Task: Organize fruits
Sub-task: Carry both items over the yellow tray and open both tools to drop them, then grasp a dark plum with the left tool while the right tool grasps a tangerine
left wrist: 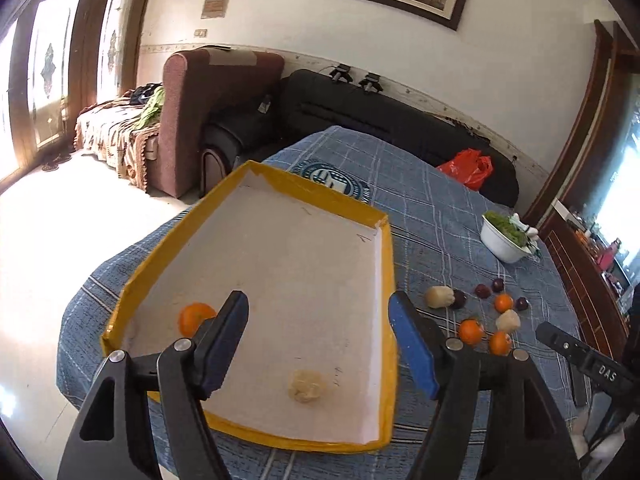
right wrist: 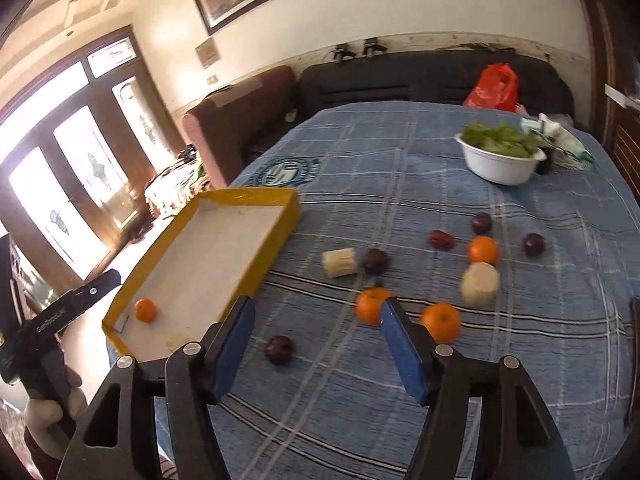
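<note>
A yellow-rimmed tray [left wrist: 390, 264] with a white floor lies on the blue checked tablecloth; it also shows in the right wrist view [right wrist: 280, 232]. Inside it lie an orange [left wrist: 194, 317] and a pale corn piece [left wrist: 306, 385]. My left gripper [left wrist: 318, 312] is open and empty above the tray's near end. My right gripper [right wrist: 318, 320] is open and empty above the cloth, with a dark plum [right wrist: 279, 349] between its fingers below. Loose on the cloth are oranges [right wrist: 440, 322], more plums [right wrist: 375, 261] and corn pieces [right wrist: 479, 283].
A white bowl of greens [right wrist: 500, 160] stands at the table's far right. A red plastic bag [right wrist: 494, 88] lies on the black sofa behind the table. The table edge falls off to the floor on the left.
</note>
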The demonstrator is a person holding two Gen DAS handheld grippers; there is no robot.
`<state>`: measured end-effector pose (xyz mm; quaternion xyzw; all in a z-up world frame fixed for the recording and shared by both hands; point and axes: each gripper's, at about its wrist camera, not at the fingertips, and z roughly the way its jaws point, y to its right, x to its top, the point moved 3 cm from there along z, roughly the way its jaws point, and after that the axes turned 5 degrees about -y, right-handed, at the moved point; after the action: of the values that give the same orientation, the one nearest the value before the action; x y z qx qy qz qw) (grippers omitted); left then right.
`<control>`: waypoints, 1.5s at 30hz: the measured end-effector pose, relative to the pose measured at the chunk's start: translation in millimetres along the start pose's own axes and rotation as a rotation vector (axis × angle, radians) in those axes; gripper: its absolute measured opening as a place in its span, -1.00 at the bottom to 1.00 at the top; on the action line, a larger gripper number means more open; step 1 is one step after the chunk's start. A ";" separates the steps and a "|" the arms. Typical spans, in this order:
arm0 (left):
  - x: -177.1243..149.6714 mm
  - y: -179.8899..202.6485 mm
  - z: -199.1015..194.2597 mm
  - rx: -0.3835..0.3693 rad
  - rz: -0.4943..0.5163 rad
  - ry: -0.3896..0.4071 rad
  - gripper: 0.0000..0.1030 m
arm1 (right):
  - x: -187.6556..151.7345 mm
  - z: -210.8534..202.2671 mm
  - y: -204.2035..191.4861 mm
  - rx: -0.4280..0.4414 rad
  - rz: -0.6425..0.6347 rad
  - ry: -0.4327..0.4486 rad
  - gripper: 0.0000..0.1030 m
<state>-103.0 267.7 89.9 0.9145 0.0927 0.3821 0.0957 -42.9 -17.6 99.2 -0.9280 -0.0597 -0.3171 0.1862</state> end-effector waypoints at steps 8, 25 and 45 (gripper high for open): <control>-30.2 68.4 31.8 -0.102 0.172 -0.105 0.40 | -28.5 11.5 58.1 -0.073 0.097 -0.059 0.36; -57.6 107.0 101.4 -0.122 0.395 -0.253 -0.35 | -17.1 84.4 73.6 -0.131 0.030 -0.133 0.35; -66.1 107.8 110.5 -0.056 0.463 -0.244 -0.51 | -16.1 87.7 77.2 -0.142 0.048 -0.121 -0.19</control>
<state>-59.2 136.2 -4.9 0.9476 -0.1419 0.2833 0.0413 11.6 -55.2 1.7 -0.9575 -0.0259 -0.2592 0.1236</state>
